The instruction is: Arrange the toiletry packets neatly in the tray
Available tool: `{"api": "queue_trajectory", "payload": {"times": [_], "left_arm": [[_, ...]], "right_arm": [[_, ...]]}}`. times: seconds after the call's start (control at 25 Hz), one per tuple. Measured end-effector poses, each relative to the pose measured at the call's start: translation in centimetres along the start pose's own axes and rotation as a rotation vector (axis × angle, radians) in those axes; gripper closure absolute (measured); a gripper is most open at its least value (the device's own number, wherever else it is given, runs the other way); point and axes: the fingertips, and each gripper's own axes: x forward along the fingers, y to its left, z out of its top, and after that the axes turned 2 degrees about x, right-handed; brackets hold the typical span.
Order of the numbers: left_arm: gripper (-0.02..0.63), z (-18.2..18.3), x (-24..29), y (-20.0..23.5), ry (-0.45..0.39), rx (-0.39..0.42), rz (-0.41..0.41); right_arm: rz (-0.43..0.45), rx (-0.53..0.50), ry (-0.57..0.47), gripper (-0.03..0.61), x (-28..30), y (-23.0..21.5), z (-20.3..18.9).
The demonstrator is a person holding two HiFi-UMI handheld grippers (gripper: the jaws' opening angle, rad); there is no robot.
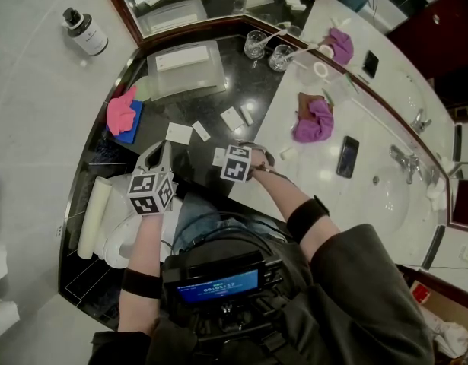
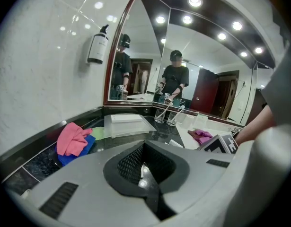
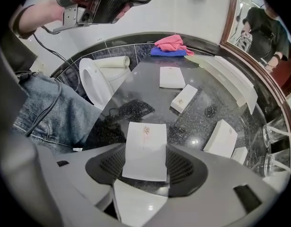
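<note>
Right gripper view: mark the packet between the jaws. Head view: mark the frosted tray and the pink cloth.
white packet [image 3: 144, 148], right gripper view, centre of its face.
frosted tray [image 1: 192, 80], head view, bare floor below the packet in it.
pink cloth [image 1: 121, 111], head view, middle of the bunched fabric.

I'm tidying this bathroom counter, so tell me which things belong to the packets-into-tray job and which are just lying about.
Job: frosted tray, packet in the tray, held packet, loose packets.
Lying about: pink cloth, blue cloth, glasses, purple cloth, phone, soap bottle.
</note>
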Motion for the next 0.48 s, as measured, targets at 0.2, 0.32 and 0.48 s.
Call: {"api": "queue_trajectory", "payload": {"times": [0.2, 0.32, 0.48], "left_arm": [[0.611, 0.0, 0.0, -0.1, -0.002, 0.001, 0.002], [0.611, 0.1, 0.1, -0.2, -0.002, 0.0, 0.004], [0.611, 0.2, 0.2, -0.5, -0.005, 0.001, 0.001]], "right_arm": [[-0.018, 0.023, -0.022, 0.301, -0.7, -0.6, -0.2], [-0.043, 0.032, -0.071, 0.301, -2.2, -1.4, 0.4], [-0.086, 0.058, -0.162, 0.301, -4.6, -2.5, 1.2]]}}
